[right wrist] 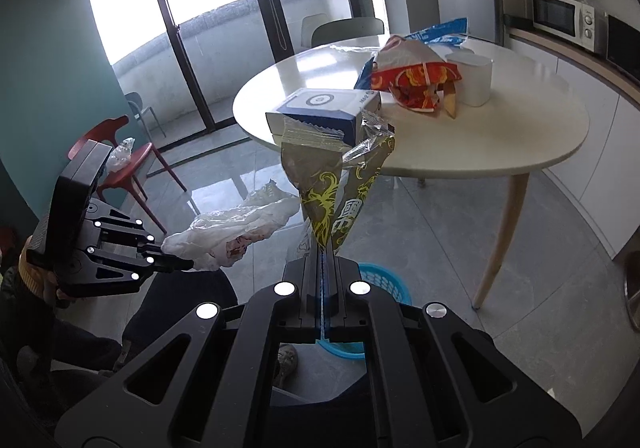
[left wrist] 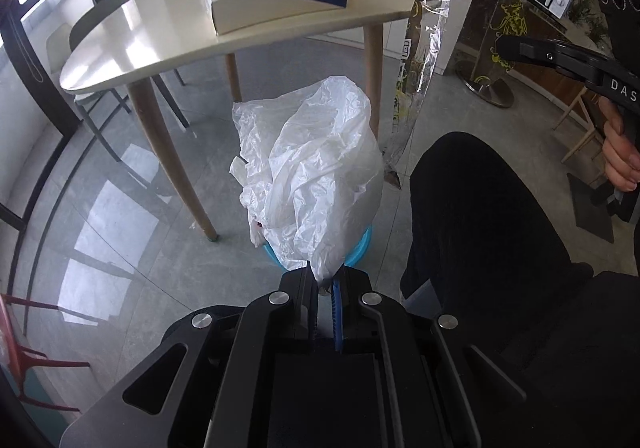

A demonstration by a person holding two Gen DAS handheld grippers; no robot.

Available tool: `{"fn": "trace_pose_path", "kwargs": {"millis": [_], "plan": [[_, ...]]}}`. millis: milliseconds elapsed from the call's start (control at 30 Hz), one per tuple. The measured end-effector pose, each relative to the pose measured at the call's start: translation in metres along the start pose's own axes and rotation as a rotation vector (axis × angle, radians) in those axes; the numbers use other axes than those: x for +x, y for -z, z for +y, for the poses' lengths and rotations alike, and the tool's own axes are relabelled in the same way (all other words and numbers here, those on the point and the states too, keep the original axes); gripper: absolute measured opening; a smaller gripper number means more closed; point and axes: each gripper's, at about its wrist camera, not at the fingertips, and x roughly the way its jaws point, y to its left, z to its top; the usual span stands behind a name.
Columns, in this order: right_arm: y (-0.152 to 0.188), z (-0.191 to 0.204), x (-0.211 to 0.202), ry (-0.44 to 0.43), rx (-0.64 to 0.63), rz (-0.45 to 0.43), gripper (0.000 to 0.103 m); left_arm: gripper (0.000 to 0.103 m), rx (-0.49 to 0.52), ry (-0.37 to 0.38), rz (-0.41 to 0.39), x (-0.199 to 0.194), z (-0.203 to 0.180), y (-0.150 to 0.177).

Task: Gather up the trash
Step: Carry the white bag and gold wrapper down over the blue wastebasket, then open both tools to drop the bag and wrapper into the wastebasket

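Trash is hanging from both tools: the left gripper (left wrist: 328, 284) is pinching a white plastic bag (left wrist: 316, 175), the right gripper (right wrist: 322, 260) is clamped on a gold-printed wrapper (right wrist: 336, 191), both above the blue basket (right wrist: 386, 280). Light film may be drifting past the rim when released. Only the right view is showing the cup (right wrist: 474, 77) waiting on the table (right wrist: 520, 135).
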Motion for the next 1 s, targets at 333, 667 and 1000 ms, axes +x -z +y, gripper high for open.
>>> {"fn": "trace_pose_path", "kwargs": {"millis": [333,667,1000], "plan": [[0.03,-0.039,0.099,-0.04,0.118,0.172,0.0,0.005,-0.037,0.091,0.189,0.103,0.032,-0.024],[0.059,-0.076,0.216,-0.046,0.241,0.4,0.0,0.005,-0.05,0.155,0.374,0.216,0.064,-0.042],[0.084,-0.096,0.322,-0.049,0.294,0.641,0.0,0.005,-0.055,0.222,0.543,0.31,0.085,-0.031]]}}
